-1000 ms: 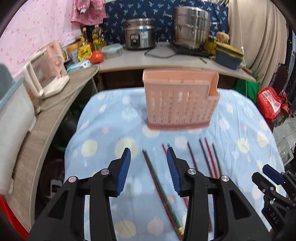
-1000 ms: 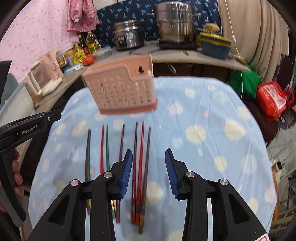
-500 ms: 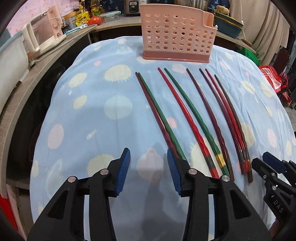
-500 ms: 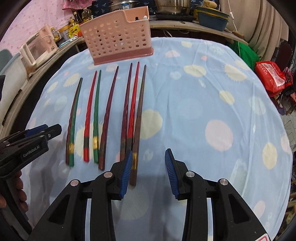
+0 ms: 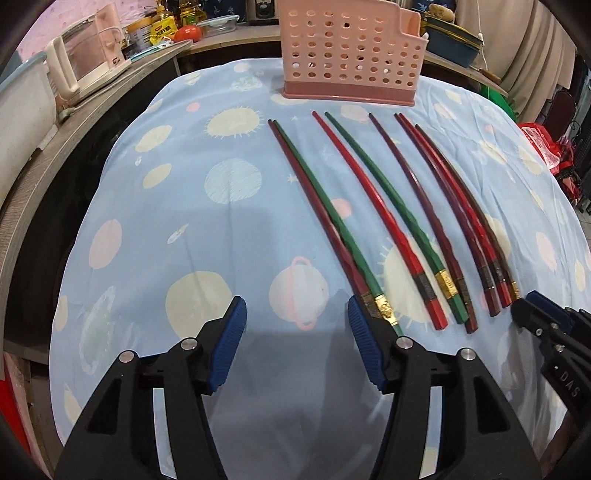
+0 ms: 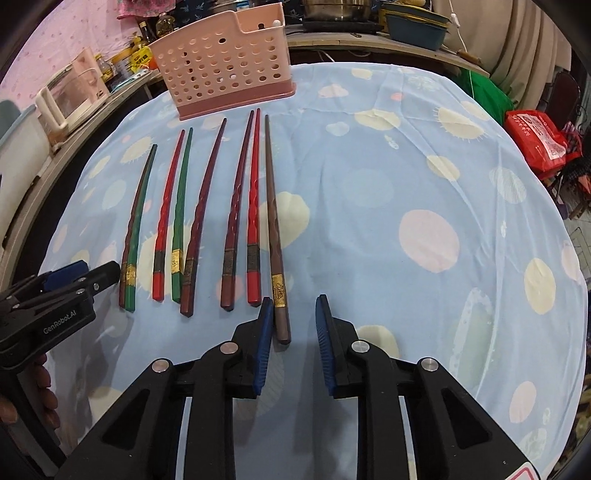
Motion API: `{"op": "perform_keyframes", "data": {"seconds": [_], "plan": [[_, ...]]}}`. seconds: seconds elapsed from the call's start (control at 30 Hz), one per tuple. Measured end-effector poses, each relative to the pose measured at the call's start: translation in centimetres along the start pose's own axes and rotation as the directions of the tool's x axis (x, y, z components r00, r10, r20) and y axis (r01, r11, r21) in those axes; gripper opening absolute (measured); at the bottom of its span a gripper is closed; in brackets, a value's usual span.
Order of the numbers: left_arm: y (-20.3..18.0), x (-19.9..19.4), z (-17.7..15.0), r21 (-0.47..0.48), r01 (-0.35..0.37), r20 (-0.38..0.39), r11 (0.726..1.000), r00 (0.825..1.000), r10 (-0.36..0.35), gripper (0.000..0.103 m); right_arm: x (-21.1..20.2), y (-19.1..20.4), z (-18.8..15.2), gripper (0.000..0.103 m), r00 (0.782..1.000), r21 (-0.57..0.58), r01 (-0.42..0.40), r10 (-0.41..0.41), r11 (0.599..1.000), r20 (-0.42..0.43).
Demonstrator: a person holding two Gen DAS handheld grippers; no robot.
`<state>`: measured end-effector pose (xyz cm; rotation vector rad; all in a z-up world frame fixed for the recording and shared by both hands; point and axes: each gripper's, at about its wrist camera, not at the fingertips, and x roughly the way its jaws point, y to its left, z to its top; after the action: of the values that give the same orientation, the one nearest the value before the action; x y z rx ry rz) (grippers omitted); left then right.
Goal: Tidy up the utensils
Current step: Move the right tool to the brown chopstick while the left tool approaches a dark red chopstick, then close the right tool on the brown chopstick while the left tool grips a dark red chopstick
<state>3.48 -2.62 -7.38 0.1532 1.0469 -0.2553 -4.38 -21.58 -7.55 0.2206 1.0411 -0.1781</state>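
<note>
Several long chopsticks, red, green, maroon and brown, lie side by side on the blue cloth [image 5: 221,229], tips toward a pink perforated utensil basket [image 5: 349,59] at the far edge; the basket also shows in the right wrist view [image 6: 225,70]. My left gripper [image 5: 295,339] is open and empty, its right finger beside the butt end of the leftmost maroon and green pair [image 5: 325,221]. My right gripper [image 6: 293,336] is open, low over the cloth, with the butt end of the brown chopstick [image 6: 275,236] between its fingers, near the left one.
A counter behind the table holds a clear kettle [image 5: 88,70], jars, a tomato and a blue tub [image 6: 413,22]. A red bag [image 6: 535,136] sits at the right, beyond the table's edge. The blue cloth [image 6: 424,229] lies bare to the right of the chopsticks.
Both grippers have dropped and come closer to the near ends of the chopsticks. The left gripper has opened wider. The right gripper now straddles the brown chopstick's end.
</note>
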Motion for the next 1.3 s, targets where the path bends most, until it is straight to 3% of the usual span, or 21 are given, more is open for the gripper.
{"op": "perform_keyframes", "data": {"seconds": [0.17, 0.37, 0.57, 0.7, 0.8, 1.1, 1.3], "plan": [[-0.4, -0.4, 0.2, 0.002, 0.031, 0.013, 1.000, 0.999, -0.031, 0.055, 0.2, 0.5, 0.3, 0.021, 1.000, -0.013, -0.011, 0.011, 1.000, 0.000], [-1.4, 0.2, -0.3, 0.046, 0.018, 0.006, 0.999, 1.000, -0.018, 0.055, 0.7, 0.4, 1.0, 0.021, 1.000, -0.015, -0.011, 0.011, 1.000, 0.007], [-0.9, -1.0, 0.5, 0.016, 0.067, 0.027, 0.998, 0.997, -0.067, 0.055, 0.6, 0.0, 1.0, 0.019, 1.000, -0.001, -0.017, 0.017, 1.000, 0.004], [-1.8, -0.3, 0.2, 0.038, 0.089, -0.003, 0.995, 0.996, -0.089, 0.055, 0.6, 0.0, 1.1, 0.019, 1.000, 0.001, -0.019, 0.019, 1.000, 0.003], [-1.7, -0.2, 0.0, 0.034, 0.077, 0.004, 0.996, 0.997, -0.077, 0.060, 0.7, 0.0, 1.1, 0.019, 1.000, 0.001, -0.019, 0.019, 1.000, 0.003], [1.5, -0.1, -0.6, -0.037, 0.040, -0.027, 0.999, 0.999, -0.041, 0.058, 0.7, -0.1, 1.1, 0.019, 1.000, 0.003, -0.021, 0.021, 1.000, 0.003], [0.4, -0.8, 0.1, -0.043, 0.116, -0.015, 0.992, 0.993, -0.117, 0.059, 0.8, 0.0, 1.2, 0.019, 1.000, 0.000, -0.020, 0.020, 1.000, 0.002]]}}
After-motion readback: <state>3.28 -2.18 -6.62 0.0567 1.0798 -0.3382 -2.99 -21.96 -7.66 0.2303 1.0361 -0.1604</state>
